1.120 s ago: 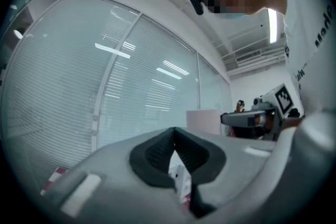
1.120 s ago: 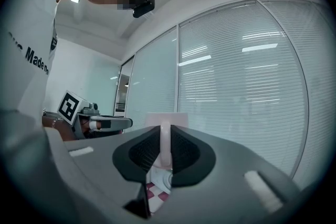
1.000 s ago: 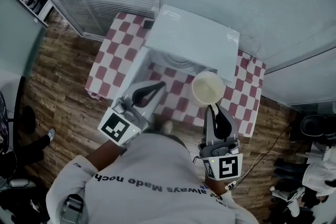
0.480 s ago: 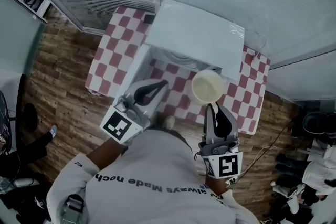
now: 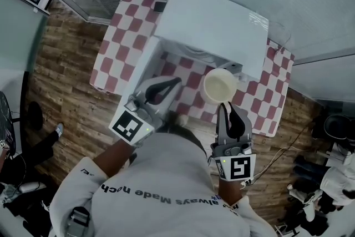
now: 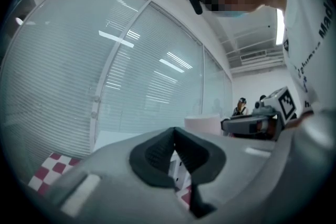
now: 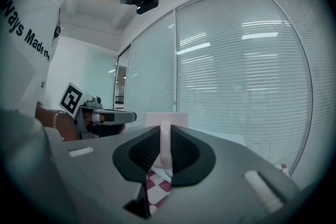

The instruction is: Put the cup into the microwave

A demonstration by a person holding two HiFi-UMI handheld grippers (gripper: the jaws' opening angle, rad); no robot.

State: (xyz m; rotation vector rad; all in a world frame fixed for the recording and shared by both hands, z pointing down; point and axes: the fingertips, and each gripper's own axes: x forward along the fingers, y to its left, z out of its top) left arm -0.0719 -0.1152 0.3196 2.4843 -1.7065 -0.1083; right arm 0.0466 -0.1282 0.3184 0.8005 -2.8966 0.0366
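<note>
right tongs (image 5: pixel 225 107) clenched on the cup (image 5: pixel 220 86) handle. cup is held above the checkered counter (image 5: pixel 119 47), just before the open microwave (image 5: pixel 213 30). left tongs (image 5: pixel 174 82) clenched, empty.

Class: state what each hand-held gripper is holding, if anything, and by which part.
The right hand-held gripper holds the cup by its handle, pinched between the jaws. The left hand-held gripper is shut on nothing.
</note>
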